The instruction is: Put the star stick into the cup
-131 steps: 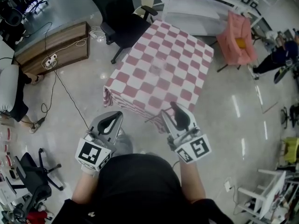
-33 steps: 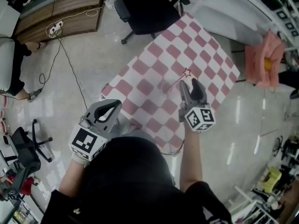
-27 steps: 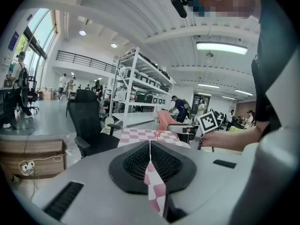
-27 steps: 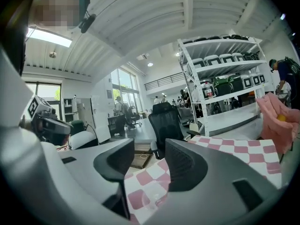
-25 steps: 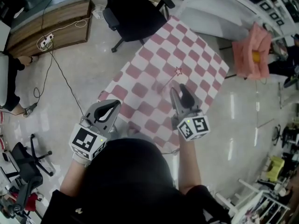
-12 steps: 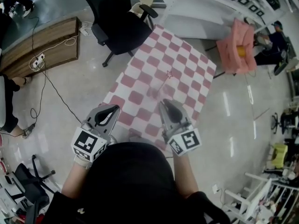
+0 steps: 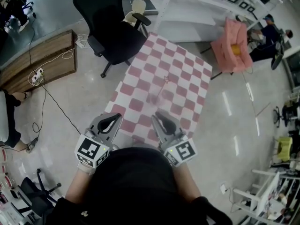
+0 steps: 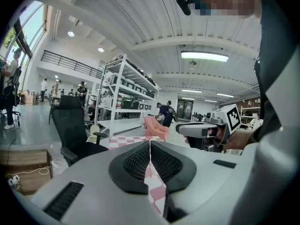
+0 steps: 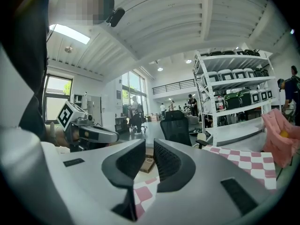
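We judged the task done: the thin red star-topped stick seemed to lean in the clear cup on the pink-checked table. Our left gripper and right gripper hung empty, jaws closed.

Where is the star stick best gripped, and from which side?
Grip the star stick on its thin shaft just under the star, coming down from above on the near side. It appears to lean out of the cup with the star end up, so that upper shaft is free; the flat star offers little hold.
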`<state>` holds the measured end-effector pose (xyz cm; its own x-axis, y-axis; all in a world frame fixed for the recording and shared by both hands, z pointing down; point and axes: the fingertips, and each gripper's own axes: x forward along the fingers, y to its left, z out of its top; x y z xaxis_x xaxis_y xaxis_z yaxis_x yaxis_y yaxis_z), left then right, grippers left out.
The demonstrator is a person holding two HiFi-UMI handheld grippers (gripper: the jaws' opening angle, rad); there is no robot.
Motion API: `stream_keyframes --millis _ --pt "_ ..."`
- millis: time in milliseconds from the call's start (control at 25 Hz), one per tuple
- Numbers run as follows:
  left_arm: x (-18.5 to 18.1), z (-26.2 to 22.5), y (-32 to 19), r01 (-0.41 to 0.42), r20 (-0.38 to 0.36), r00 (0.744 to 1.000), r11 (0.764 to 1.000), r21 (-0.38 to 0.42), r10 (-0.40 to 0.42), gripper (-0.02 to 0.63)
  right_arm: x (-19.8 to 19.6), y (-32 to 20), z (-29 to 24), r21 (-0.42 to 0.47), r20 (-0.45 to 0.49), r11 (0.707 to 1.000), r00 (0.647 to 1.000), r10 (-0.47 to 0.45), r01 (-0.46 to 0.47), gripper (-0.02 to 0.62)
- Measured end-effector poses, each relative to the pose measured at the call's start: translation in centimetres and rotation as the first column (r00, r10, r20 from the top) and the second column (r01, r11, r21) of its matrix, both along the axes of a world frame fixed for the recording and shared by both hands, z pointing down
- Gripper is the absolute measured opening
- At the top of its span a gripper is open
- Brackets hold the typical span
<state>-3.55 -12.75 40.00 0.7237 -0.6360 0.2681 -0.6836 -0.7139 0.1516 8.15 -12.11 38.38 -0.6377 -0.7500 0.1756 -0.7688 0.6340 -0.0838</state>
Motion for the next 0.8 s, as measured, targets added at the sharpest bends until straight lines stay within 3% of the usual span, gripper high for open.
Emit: stream_keyframes --millis 800 --pt "0.6 0.0 1.3 -0.005 0.005 1.0 1.0 0.004 0.005 0.044 1.0 0.8 0.5 -0.001 -0.022 1.0 1.0 0.003 -0.003 0.058"
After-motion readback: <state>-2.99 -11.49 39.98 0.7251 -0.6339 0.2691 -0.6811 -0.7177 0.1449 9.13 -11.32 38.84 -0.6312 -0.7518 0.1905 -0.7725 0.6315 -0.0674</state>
